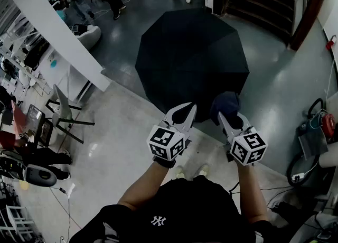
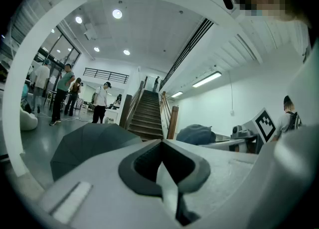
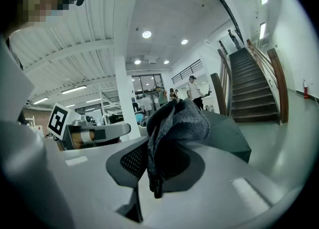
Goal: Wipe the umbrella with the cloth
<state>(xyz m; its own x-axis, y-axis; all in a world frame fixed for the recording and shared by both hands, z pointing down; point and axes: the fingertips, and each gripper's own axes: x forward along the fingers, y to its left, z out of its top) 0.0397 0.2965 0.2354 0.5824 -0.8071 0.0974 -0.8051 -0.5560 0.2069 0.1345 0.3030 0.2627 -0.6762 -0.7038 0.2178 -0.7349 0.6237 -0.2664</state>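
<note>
**Cloth (image 1: 224,105) slip risk**

Right tool (image 1: 231,123) clamps the bunched cloth by a fold — drag across the umbrella (image 1: 190,57) could pull it free. Left tool (image 1: 181,114) closed, empty; umbrella lies open and unheld on the floor (image 1: 132,131), might slide. Head view shows the whole umbrella; right gripper view, the grip.

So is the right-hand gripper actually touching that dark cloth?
Touching. The right gripper view shows the cloth pinched between the jaws of the right gripper, with most of it bunched up above them.
</note>
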